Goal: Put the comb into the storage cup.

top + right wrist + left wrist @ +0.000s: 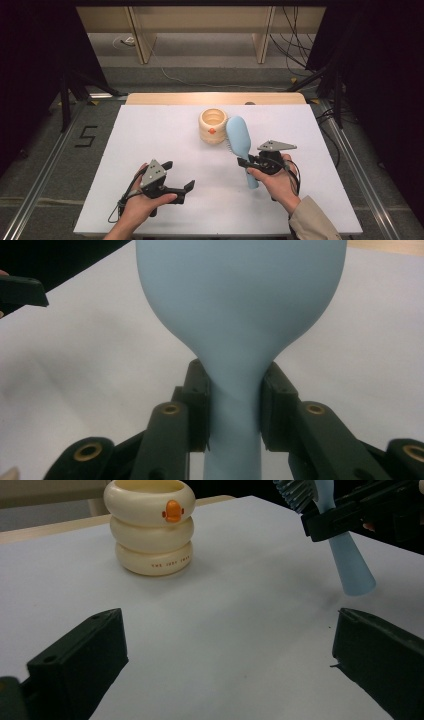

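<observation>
A light blue hairbrush (239, 137) is held off the white table, its head up beside the cream cup (213, 126). My right gripper (248, 162) is shut on the brush's neck; in the right gripper view both pads clamp the hairbrush (235, 405) just below its wide head. The cream cup (149, 526), shaped like three stacked rings with an orange mark, stands upright. My left gripper (180, 177) hovers near the front left, jaws wide apart with nothing between them. In the left gripper view its black fingers (80, 660) frame bare table, and the hairbrush handle (350, 562) hangs at upper right.
The white table surface (165, 145) lies on a wooden top whose far edge (215, 98) shows. Cables run over the grey floor (200, 75) behind, with wooden frame legs (142, 45) beyond. A "5" is marked on the floor (86, 136) at left.
</observation>
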`<state>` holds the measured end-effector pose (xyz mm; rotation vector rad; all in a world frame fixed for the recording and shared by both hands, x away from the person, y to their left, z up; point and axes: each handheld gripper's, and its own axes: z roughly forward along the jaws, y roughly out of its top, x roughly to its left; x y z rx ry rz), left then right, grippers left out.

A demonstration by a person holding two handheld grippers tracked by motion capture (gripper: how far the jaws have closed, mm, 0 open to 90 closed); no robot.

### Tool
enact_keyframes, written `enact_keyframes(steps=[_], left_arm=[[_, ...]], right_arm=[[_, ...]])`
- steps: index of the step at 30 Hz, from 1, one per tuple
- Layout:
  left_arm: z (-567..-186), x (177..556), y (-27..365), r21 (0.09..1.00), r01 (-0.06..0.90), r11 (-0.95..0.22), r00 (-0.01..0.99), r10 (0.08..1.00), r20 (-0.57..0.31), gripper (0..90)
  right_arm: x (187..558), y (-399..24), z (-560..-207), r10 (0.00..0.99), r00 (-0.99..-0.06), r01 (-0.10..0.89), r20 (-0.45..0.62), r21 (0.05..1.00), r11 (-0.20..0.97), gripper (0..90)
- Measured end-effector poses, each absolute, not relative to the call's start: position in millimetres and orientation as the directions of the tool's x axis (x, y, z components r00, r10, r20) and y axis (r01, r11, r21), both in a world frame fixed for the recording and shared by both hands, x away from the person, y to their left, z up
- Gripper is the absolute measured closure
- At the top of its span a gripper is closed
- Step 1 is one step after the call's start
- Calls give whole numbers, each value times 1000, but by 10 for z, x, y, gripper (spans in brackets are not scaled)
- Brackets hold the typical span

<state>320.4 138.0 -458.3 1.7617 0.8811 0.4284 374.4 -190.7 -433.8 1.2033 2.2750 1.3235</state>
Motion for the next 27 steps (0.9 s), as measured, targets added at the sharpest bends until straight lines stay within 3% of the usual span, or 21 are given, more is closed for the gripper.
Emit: enact_keyframes(steps=[27], left_arm=[[-4593, 3257, 789, 904, 353, -240, 745, 656, -117, 0]], right_arm=[[3688, -1689, -4344, 721, -664, 509, 199, 826, 241, 704]])
